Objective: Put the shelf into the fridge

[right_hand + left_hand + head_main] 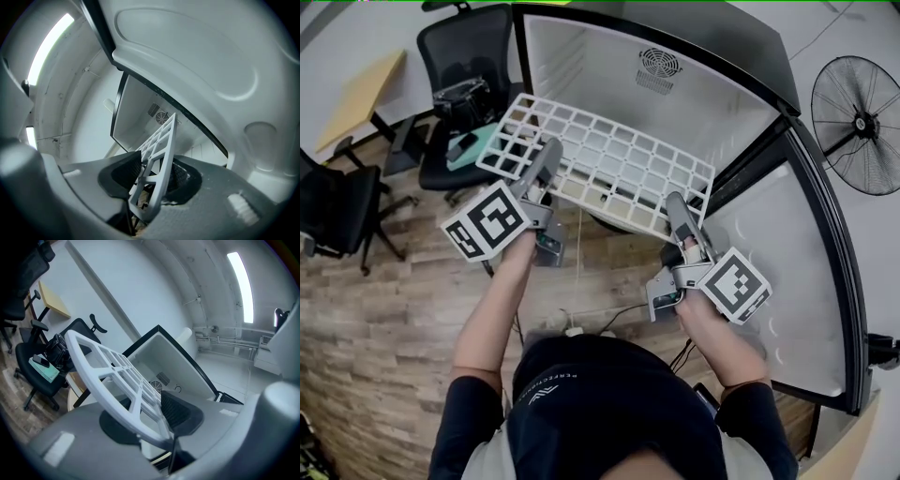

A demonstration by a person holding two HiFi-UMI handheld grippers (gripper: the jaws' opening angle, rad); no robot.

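White lattice-patterned shelf point(609, 159); fridge point(581, 66) white inside, black-edged; brown wood-plank floor point(403, 309); black office chair point(473, 56).

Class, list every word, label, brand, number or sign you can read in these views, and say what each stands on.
No text here reads clearly.
Print on the collar of the person's dark shirt: too small and blurred to read.
Marker cubes on the left gripper and right gripper: square patterns only, no letters.
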